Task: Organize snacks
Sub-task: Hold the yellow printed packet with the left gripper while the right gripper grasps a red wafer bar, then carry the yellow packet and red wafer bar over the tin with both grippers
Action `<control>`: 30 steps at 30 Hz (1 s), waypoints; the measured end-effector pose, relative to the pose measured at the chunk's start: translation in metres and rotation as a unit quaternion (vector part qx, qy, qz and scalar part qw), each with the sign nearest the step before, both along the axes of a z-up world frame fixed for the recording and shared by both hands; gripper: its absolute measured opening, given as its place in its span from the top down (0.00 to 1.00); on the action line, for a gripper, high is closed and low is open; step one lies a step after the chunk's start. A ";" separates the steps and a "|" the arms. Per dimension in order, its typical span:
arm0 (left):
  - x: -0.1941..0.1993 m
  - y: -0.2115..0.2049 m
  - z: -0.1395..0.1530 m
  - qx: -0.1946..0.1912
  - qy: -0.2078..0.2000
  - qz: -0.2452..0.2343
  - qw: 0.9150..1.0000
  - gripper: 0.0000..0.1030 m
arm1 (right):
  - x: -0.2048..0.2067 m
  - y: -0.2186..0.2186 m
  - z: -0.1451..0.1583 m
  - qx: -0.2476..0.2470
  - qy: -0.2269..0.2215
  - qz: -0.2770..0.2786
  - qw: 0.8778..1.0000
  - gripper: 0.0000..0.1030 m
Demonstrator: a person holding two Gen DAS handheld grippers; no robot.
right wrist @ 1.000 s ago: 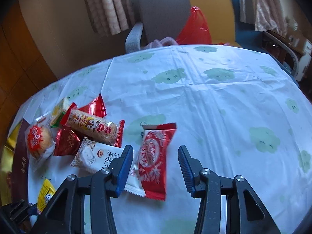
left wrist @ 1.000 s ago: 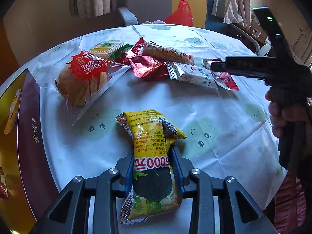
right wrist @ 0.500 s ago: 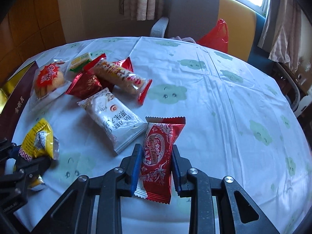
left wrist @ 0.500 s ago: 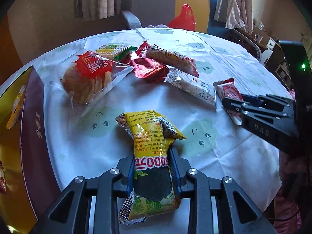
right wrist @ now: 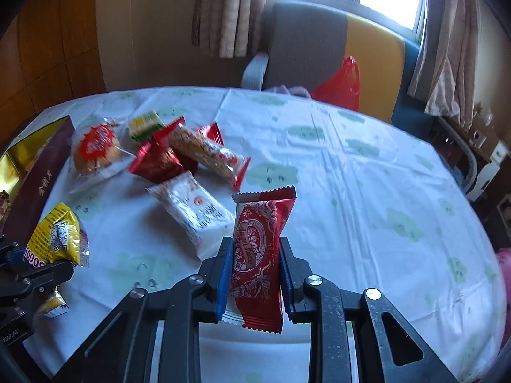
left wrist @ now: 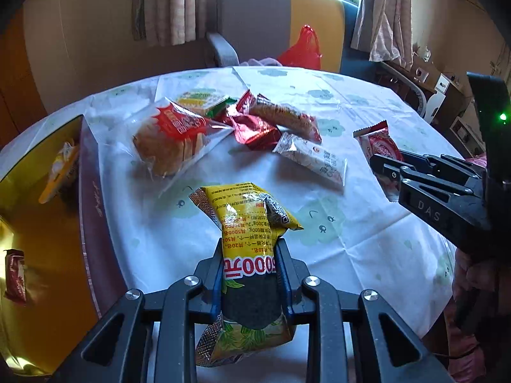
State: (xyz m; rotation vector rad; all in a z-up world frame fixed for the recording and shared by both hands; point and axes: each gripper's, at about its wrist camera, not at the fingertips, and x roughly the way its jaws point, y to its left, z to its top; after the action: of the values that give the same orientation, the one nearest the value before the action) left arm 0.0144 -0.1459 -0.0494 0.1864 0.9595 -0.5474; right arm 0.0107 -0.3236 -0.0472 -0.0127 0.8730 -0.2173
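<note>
The left gripper (left wrist: 250, 274) was clamped on a yellow snack packet (left wrist: 247, 249), its blue-edged pads pressing the packet's waist so the foil bulged above and below. The packet's far end stood over bare cloth. The right gripper (right wrist: 254, 274) had just been closing its jaws and now pinched a red wafer packet (right wrist: 260, 255) between them, the packet standing lengthwise along the fingers, its crimped top edge clear of the other snacks.

Both tools worked above a round table under a white tablecloth (right wrist: 367, 191) printed with pale green clouds. The cloth's right half lay open all the way to its curved rim, wide room for moving. The left half was crowded: a white packet (right wrist: 191, 212) lay just beside the red wafer packet, and behind it a long biscuit packet (right wrist: 207, 154), a dark red foil packet (right wrist: 156, 164), a green-and-yellow packet (right wrist: 145, 124) and a bagged bun (right wrist: 95, 154) overlapped in a loose heap.

At the table's left edge sat a gold-lined box (left wrist: 38, 223) with a maroon wall, holding a red packet (left wrist: 14, 274) and a yellow one (left wrist: 60, 172). The strip of cloth between box wall and yellow snack packet was free. Beyond the far rim stood a grey-and-yellow chair (right wrist: 319, 44) with a red plastic bag (right wrist: 341, 86).
</note>
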 end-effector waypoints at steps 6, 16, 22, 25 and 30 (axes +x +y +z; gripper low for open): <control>-0.006 0.015 0.027 -0.019 -0.029 0.011 0.999 0.73 | -0.005 0.016 0.023 -0.006 -0.024 0.011 1.000 0.74; -0.006 0.050 0.058 -0.036 -0.063 0.054 0.996 0.73 | -0.006 0.048 0.048 -0.016 -0.052 0.040 0.998 0.74; -0.001 0.074 0.063 -0.040 -0.069 0.087 0.993 0.73 | -0.005 0.065 0.053 -0.020 -0.057 0.059 0.996 0.74; 0.001 0.086 0.064 -0.041 -0.072 0.103 0.991 0.73 | -0.006 0.071 0.056 -0.020 -0.060 0.067 0.996 0.74; 0.004 0.104 0.065 -0.042 -0.074 0.127 0.988 0.73 | -0.004 0.084 0.059 -0.022 -0.062 0.083 0.994 0.74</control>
State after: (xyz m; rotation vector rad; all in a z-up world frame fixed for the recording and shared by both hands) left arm 0.0183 -0.0418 0.0157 0.0278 0.7986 -0.3334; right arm 0.0063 -0.2401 0.0120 -0.1119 0.7382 -0.0799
